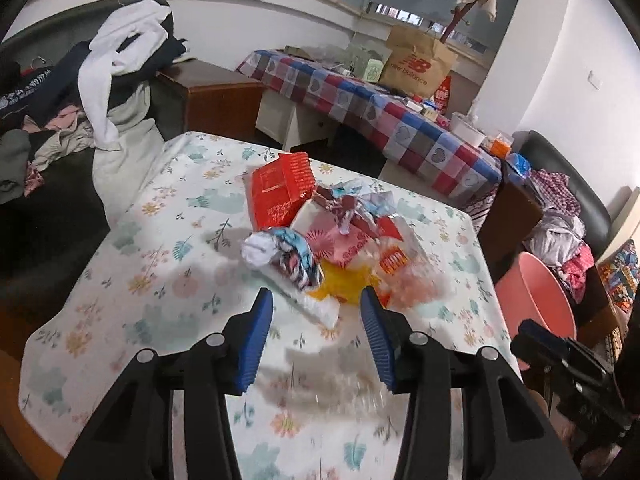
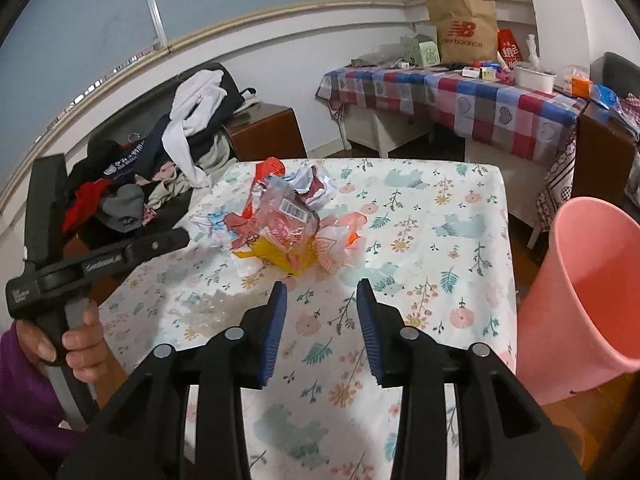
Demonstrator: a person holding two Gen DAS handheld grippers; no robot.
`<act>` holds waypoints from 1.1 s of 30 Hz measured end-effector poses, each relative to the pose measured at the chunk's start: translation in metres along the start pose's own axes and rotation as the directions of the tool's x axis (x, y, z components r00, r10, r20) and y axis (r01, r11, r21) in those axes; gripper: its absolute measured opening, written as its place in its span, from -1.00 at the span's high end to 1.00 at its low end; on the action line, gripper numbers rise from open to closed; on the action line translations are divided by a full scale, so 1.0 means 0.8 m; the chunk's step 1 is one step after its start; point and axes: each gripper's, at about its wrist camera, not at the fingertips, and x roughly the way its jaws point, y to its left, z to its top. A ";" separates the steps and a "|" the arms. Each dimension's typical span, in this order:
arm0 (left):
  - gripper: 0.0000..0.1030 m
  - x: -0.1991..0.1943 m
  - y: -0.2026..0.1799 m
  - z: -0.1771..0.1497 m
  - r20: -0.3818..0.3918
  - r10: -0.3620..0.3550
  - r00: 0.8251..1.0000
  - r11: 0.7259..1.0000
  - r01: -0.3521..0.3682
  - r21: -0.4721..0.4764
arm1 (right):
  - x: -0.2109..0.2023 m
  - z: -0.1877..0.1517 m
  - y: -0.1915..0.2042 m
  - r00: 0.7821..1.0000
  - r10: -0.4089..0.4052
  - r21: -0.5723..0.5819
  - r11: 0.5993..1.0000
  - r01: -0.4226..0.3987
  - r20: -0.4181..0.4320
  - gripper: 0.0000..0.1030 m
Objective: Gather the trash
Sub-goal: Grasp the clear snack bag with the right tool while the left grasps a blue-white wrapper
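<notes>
Jaws on both grippers are spread with nothing between them. Left gripper (image 1: 317,300) hangs just short of the trash pile (image 1: 320,232), its blue pads framing the near edge of it; right gripper (image 2: 322,294) sits a bit further back from the same pile (image 2: 280,220), over bare cloth.

So the trash: a loose heap in the middle of the counter (image 1: 168,208), which has a white floral cloth on it. Biggest piece is a red packet (image 1: 280,192) at the far side, then crumpled printed wrappers, a pink patterned one, a white wad, something yellow (image 1: 340,280) at the front, and a clear plastic bag with a barcode label (image 2: 294,210) draped over the top.

Hard to say how many separate pieces there are, since they overlap and the clear plastic blurs into the cloth. The print on the red packet isn't readable. A faint see-through scrap or wet-looking patch lies nearer the left gripper in the right wrist view (image 2: 212,304); can't tell which.

Around it: a pink bin (image 2: 580,288) beside the counter's right edge, a heap of clothes (image 1: 100,92) on a dark sofa to the left, and a checked-cloth table (image 2: 460,96) at the back with a brown paper bag (image 2: 462,28). A hand in a purple sleeve (image 2: 76,340) grips the left gripper's handle.
</notes>
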 end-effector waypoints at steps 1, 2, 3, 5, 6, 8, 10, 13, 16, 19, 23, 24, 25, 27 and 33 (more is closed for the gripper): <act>0.12 0.008 0.000 0.003 -0.006 0.007 1.000 1.000 -0.007 -0.003 | 0.006 0.003 -0.003 1.000 0.000 0.005 1.000 0.001 -0.012 0.28; 0.12 0.015 0.001 0.007 -0.014 0.011 1.000 1.000 -0.012 -0.005 | 0.012 0.005 -0.005 1.000 0.001 0.011 1.000 -0.001 -0.023 0.28; 0.12 0.025 0.000 0.010 -0.026 0.014 1.000 1.000 -0.014 -0.007 | 0.021 0.008 -0.009 0.999 0.004 0.023 1.000 -0.003 -0.038 0.28; 0.13 0.041 -0.001 0.014 -0.043 0.026 0.999 1.000 -0.027 -0.008 | 0.035 0.012 -0.015 0.998 0.010 0.042 0.999 -0.008 -0.060 0.28; 0.14 0.044 0.001 0.014 -0.048 0.028 0.998 1.000 -0.028 -0.006 | 0.042 0.013 -0.018 0.997 0.016 0.055 0.998 -0.012 -0.071 0.28; 0.30 0.053 0.002 0.015 -0.058 0.031 0.998 1.000 -0.031 -0.002 | 0.053 0.016 -0.022 0.996 0.024 0.072 0.997 -0.018 -0.086 0.28; 0.52 0.060 0.003 0.014 -0.071 0.031 0.997 1.000 -0.031 0.001 | 0.063 0.020 -0.024 0.995 0.036 0.082 0.996 -0.028 -0.098 0.28; 0.77 0.064 0.006 0.014 -0.073 0.033 0.997 0.999 -0.033 0.014 | 0.078 0.028 -0.025 0.993 0.047 0.091 0.995 -0.037 -0.109 0.28; 0.80 0.057 0.009 0.014 -0.066 -0.001 0.998 1.000 0.002 0.018 | 0.087 0.036 -0.025 0.993 0.048 0.094 0.995 -0.037 -0.111 0.05; 0.80 0.042 0.009 0.015 -0.039 -0.014 0.999 0.999 0.015 0.041 | 0.096 0.043 -0.025 0.993 0.043 0.094 0.995 -0.033 -0.112 -0.02; 0.80 0.025 0.013 0.014 -0.021 -0.024 0.999 0.999 0.025 0.039 | 0.117 0.050 -0.025 0.990 0.034 0.091 0.996 -0.022 -0.139 -0.03; 0.80 0.020 0.015 0.013 -0.015 -0.026 1.000 0.999 0.026 0.037 | 0.123 0.051 -0.025 0.989 0.033 0.090 0.996 -0.020 -0.147 -0.03; 0.80 0.016 0.016 0.012 -0.012 -0.026 1.000 0.999 0.026 0.034 | 0.127 0.051 -0.024 0.988 0.032 0.087 0.996 -0.019 -0.151 -0.03; 0.80 0.011 0.019 0.010 -0.011 -0.023 1.000 0.999 0.023 0.025 | 0.136 0.049 -0.023 0.986 0.004 0.072 0.997 0.008 -0.168 -0.03; 0.80 -0.003 0.021 0.002 -0.003 -0.019 1.000 1.000 0.019 0.015 | 0.135 0.032 -0.024 0.982 -0.002 0.080 0.997 0.017 -0.189 0.33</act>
